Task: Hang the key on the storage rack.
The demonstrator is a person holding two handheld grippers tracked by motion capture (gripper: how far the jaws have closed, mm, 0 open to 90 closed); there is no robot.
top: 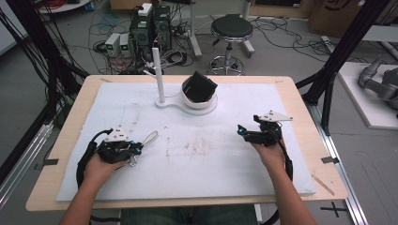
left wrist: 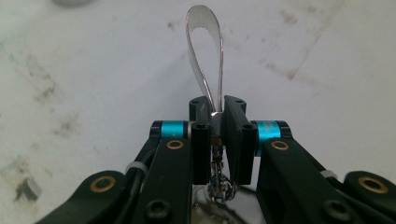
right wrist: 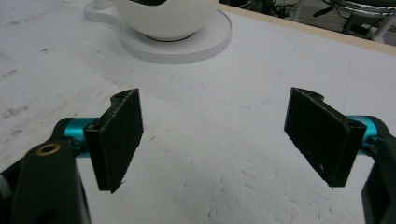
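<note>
A shiny silver loop of thin metal strip (left wrist: 205,42) lies on the white mat, with a short chain (left wrist: 219,182) hanging at its narrow end. My left gripper (left wrist: 216,109) is shut on that narrow end, its pads pressed against the strip. In the high view the left gripper (top: 137,148) sits low at the left of the mat and the silver loop (top: 150,137) sticks out toward the upper right. My right gripper (top: 241,131) rests at the right of the mat. In its own view the right gripper (right wrist: 215,135) stands wide open over bare mat.
A white stand with an upright post (top: 159,70) and a white bowl (top: 201,101) holding a black box (top: 200,86) sits at the mat's far middle; the bowl (right wrist: 166,18) lies ahead of the right gripper. The mat (top: 197,173) covers a wooden table (top: 300,101). A stool (top: 231,30) stands beyond.
</note>
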